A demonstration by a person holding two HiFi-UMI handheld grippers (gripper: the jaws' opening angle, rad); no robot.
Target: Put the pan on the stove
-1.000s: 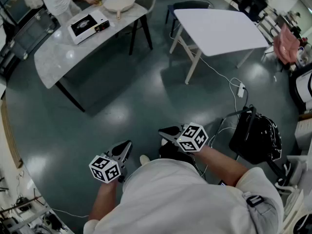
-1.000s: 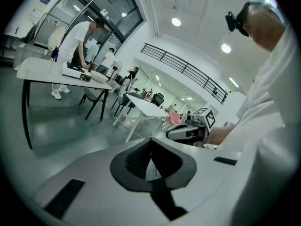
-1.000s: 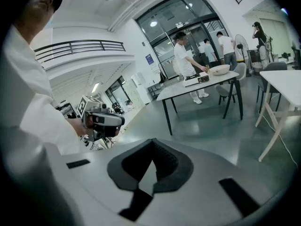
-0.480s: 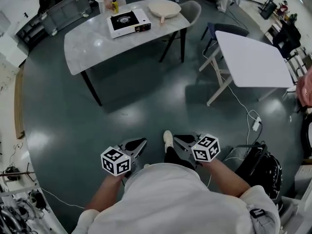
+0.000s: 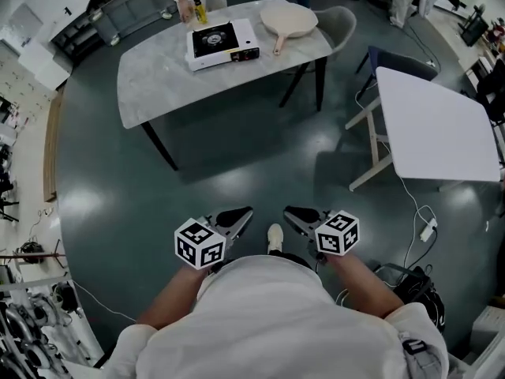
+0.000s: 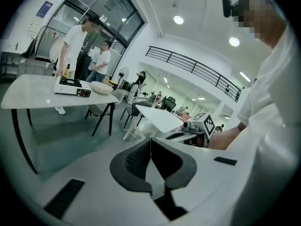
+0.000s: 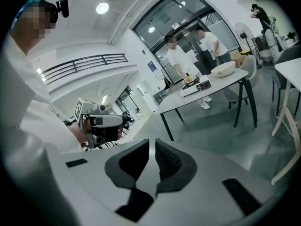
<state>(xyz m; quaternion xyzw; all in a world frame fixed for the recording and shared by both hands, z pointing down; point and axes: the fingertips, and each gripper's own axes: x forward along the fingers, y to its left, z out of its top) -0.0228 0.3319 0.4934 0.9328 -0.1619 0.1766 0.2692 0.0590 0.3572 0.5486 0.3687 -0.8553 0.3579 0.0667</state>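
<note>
A cream round pan [image 5: 289, 16] sits far ahead on a grey marble table [image 5: 158, 85], its handle pointing toward the right gripper [image 5: 290, 211], whose empty jaws are just parting. The left gripper [image 5: 246, 212] is closed.

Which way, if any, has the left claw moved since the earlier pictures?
Yes, forward toward the marble table: the floor power strip, earlier ahead of the left claw, now lies level with it.
</note>
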